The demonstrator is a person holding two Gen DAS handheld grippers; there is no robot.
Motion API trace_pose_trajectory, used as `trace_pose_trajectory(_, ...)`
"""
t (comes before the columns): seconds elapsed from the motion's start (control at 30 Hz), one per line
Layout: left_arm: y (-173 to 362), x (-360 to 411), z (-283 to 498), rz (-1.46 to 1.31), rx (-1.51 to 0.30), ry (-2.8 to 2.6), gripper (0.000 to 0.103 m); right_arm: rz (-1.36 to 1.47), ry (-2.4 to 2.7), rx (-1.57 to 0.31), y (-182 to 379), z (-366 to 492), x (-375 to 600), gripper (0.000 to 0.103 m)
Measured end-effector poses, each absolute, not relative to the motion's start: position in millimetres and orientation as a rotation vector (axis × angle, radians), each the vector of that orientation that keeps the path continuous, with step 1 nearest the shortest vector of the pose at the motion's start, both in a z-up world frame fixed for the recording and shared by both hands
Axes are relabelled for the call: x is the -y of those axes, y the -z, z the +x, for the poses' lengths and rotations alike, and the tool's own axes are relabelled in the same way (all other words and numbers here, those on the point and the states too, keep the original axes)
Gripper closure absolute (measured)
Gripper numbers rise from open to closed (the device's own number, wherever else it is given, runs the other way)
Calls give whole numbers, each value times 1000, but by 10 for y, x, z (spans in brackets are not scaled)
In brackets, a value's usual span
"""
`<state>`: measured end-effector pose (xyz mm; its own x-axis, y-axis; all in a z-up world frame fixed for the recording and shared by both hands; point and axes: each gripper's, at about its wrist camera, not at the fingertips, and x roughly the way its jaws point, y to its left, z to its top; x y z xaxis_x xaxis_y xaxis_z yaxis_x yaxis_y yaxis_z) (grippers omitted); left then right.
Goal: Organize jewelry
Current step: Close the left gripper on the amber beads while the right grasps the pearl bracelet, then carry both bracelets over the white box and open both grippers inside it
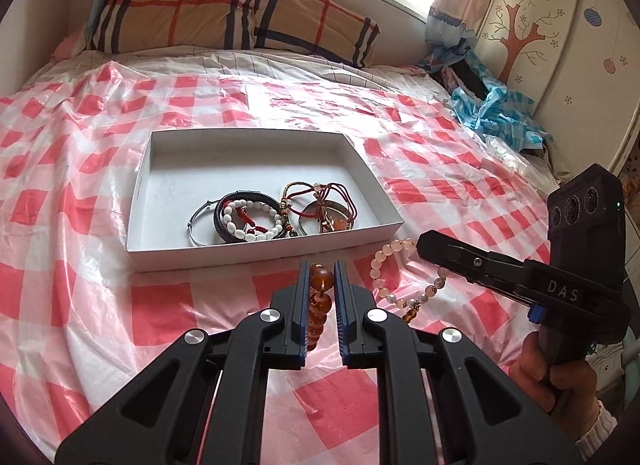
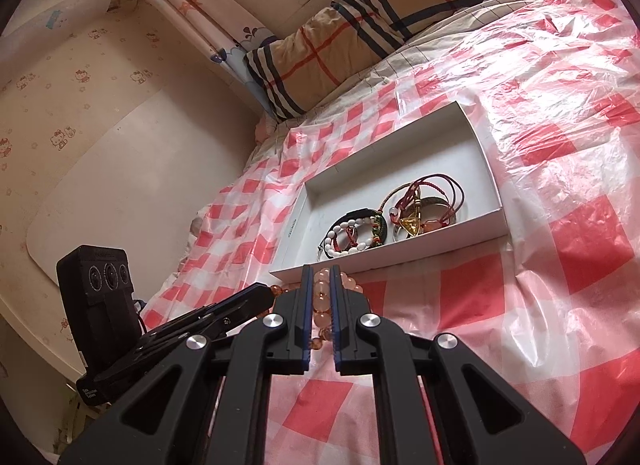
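**Both jaws on bead bracelets, box just ahead**

Jaws on left gripper (image 1: 321,269) narrowed round an amber bead bracelet (image 1: 320,293); beads sit between the blue pads, look touched both sides, so prob. clenched on it. Jaws on right gripper (image 2: 321,277) likewise pinched on a pale pink bead bracelet (image 2: 322,297), seen in left view as a loop (image 1: 384,261) trailing on the checked plastic sheet (image 1: 100,305) beside the right tool. Can't tell if either strand is fully lifted or partly dragging.

White box (image 1: 260,253) just beyond both tips, near wall close to the amber beads. Inside, at near end: white bead bracelet (image 1: 248,223), dark bangles, red cord pieces (image 1: 332,201) w/ a round pendant. Far half of box bare.

Step in hand, by judgement: carry both strands over the near wall & drop in.

To do it well:
- Lift high enough that hanging loops clear the wall; box looks light, a snag could tip or shove it.
- Keep grip firm; round beads may roll out of flat pads.
- Move tools one at a time or well apart, tips are close, strands could tangle.
- Aim for bare far half, not atop the cord pile.
- Release low, so beads don't bounce out.
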<state>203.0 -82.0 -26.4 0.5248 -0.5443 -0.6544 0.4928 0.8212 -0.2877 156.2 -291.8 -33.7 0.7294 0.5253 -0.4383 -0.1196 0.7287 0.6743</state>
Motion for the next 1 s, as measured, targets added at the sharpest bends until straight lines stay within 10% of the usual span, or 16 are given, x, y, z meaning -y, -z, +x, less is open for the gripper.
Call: trace_pose_trajectory(1.0,-19,1064,2313,-50,-687,613,92,695,-399,-591,187,2015,3020,94)
